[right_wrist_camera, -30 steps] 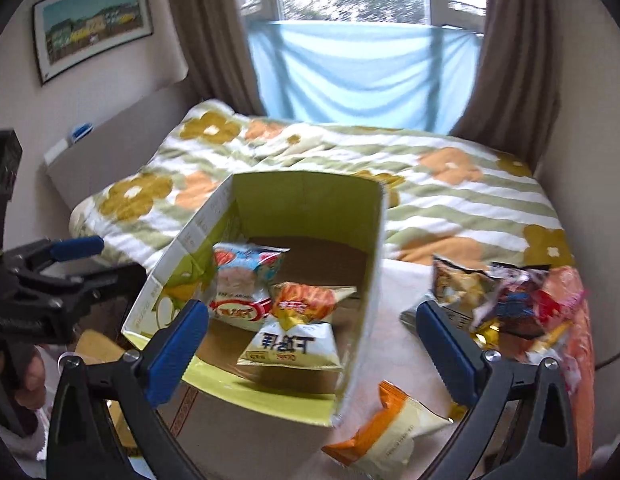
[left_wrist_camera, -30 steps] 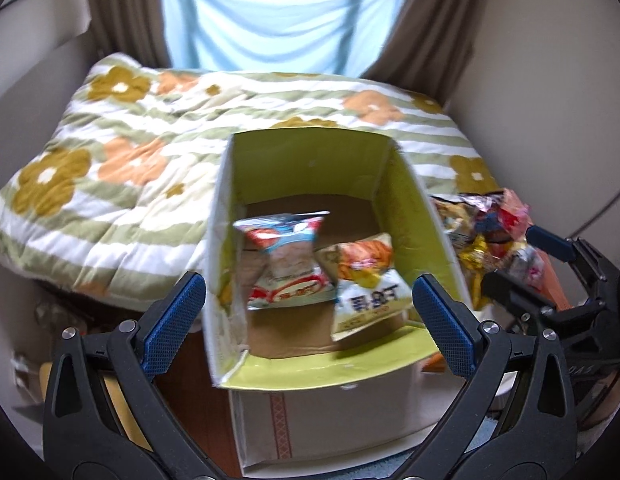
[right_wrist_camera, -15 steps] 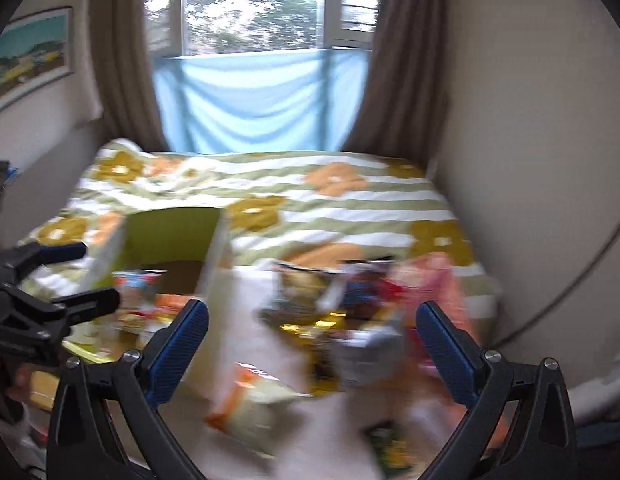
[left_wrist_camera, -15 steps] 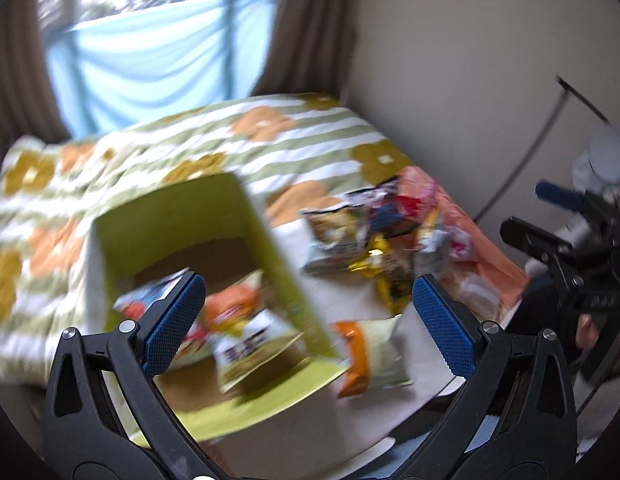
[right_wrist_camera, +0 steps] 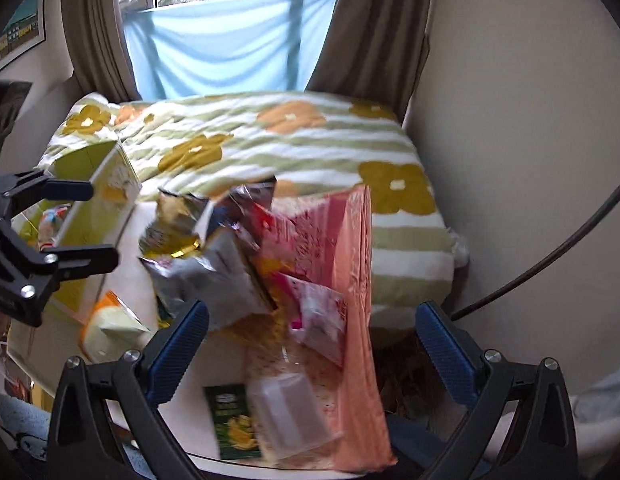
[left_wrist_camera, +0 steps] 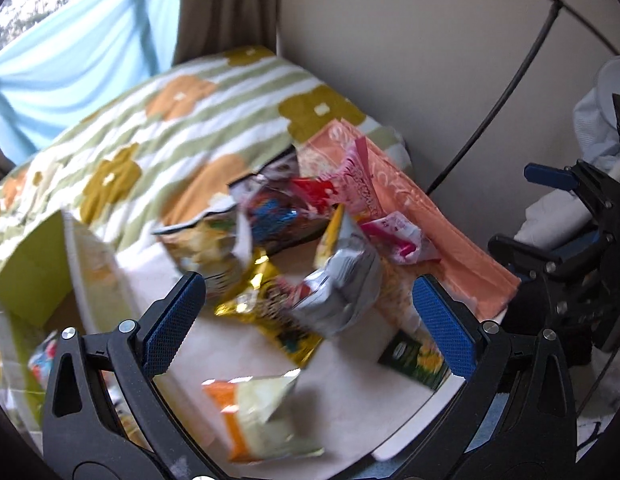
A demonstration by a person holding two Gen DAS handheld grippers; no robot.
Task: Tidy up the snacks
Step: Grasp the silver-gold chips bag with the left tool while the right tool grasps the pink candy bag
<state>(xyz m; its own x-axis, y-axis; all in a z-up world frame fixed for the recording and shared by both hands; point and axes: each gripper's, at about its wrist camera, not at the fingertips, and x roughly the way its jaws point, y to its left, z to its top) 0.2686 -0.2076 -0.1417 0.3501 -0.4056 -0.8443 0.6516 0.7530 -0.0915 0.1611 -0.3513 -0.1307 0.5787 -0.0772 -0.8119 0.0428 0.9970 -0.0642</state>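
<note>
Left wrist view only: orange-and-pale snack bag (left_wrist_camera: 262,416) lying flat on white bench (left_wrist_camera: 350,384), in front of left gripper (left_wrist_camera: 306,320), fingers (left_wrist_camera: 172,322) spread wide, nothing between. Gold foil pack (left_wrist_camera: 266,312) just beyond, touching grey foil bag (left_wrist_camera: 342,288). Right gripper (left_wrist_camera: 550,216) seen far right edge, also spread, empty.

Right wrist view only: clear plastic tub (right_wrist_camera: 290,412) near front bench edge, beside dark green packet (right_wrist_camera: 232,420); window w/ blue cloth (right_wrist_camera: 230,40) behind bed. Left gripper (right_wrist_camera: 82,224) at left edge, over green box (right_wrist_camera: 106,184). Right gripper (right_wrist_camera: 310,344) fingers (right_wrist_camera: 444,350) wide apart, holding nothing.

Both views: snack pile heaped mid-bench betw. box and salmon-pink sheet (right_wrist_camera: 358,280); crinkled, glossy, overlapping, tilted every way; red, pink, blue prints, lettering too blurred to read. Dark green packet (left_wrist_camera: 418,364) flat nr bench edge. Green box (left_wrist_camera: 34,276) open-topped, lime inside, pale outside, sitting left of pile; a few packs inside, mostly hidden. Floral quilt (left_wrist_camera: 182,120) on bed behind bench.
</note>
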